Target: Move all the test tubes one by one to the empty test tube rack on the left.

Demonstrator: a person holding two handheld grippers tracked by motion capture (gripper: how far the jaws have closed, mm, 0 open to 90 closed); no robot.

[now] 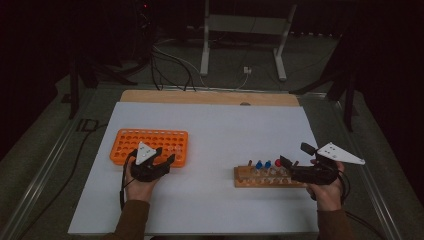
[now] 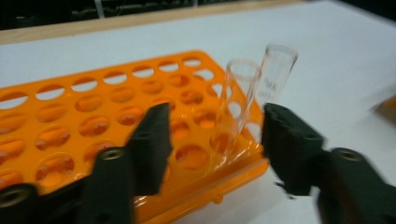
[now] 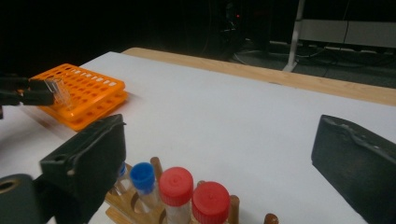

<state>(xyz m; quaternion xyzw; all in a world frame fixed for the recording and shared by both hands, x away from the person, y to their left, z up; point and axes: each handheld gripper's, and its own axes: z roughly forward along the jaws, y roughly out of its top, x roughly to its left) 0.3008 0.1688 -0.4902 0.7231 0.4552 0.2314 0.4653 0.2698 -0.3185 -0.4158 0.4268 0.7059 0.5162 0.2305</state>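
Clear tubes (image 2: 243, 100) blurred between left gripper (image 2: 212, 140) jaws

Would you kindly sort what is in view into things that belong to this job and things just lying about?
In use:
- orange rack
- clear tubes
- wooden rack
- capped tubes
- left gripper
- right gripper

Lying about:
- floor cables
- metal stand

your room is dim and the surroundings fall to black; only the white table (image 1: 210, 125) catches light. the left gripper view is softly blurred near the jaws, and all the pictures look grainy.
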